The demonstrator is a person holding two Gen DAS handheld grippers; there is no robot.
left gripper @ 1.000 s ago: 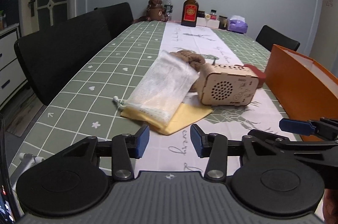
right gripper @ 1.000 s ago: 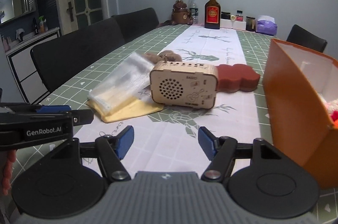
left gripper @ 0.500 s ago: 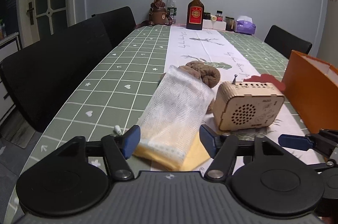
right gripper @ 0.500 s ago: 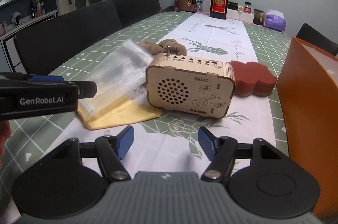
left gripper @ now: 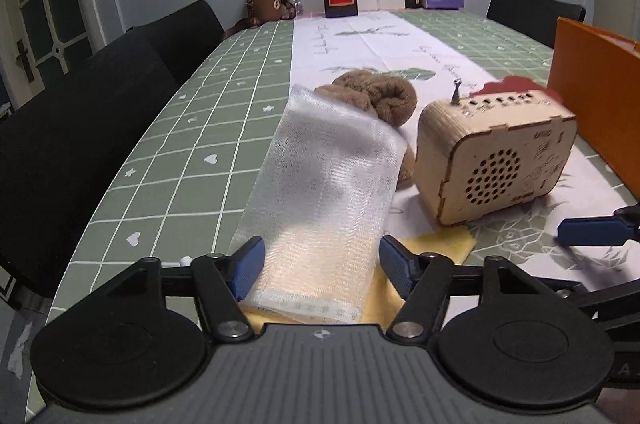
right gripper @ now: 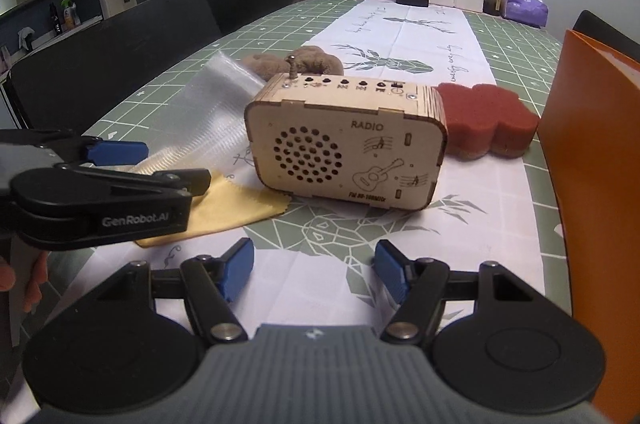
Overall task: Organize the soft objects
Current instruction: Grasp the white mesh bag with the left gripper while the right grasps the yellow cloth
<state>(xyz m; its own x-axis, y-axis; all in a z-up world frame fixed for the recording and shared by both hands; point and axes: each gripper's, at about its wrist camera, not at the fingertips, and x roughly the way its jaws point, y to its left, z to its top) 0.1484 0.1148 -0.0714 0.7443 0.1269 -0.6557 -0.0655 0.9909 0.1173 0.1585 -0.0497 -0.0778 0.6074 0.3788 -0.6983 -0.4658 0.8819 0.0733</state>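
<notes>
On the table, near edge: the left gripper [left gripper: 320, 264] comes in low over the end of a white mesh bag [left gripper: 328, 184].
Left tool state: jaws well apart and just now narrowing a little, one blue pad either side of the bag's near end; the pads do not appear to press on it, so nothing is held.
Key relation: the mesh bag lies straight ahead of the left gripper, its long axis running away from the tool along the pointing line, so the fingers straddle its width, not its length.
Bag's place: it rests on a yellow cloth [right gripper: 236, 202], its far end leaning on a brown plush roll [left gripper: 380, 96], just left of the wooden radio [right gripper: 348, 144].
Nearer hand: the left, by my reading; the right gripper [right gripper: 314, 270] hangs in front of the radio, half spread and empty.
Other soft thing: a red sponge [right gripper: 488, 122] sits behind the radio's right end, beside the orange box [right gripper: 588, 144].
Container: the orange box stands open at the right; its contents cannot be seen from here.
Next move, as a guess: close on the bag's end and lift.
</notes>
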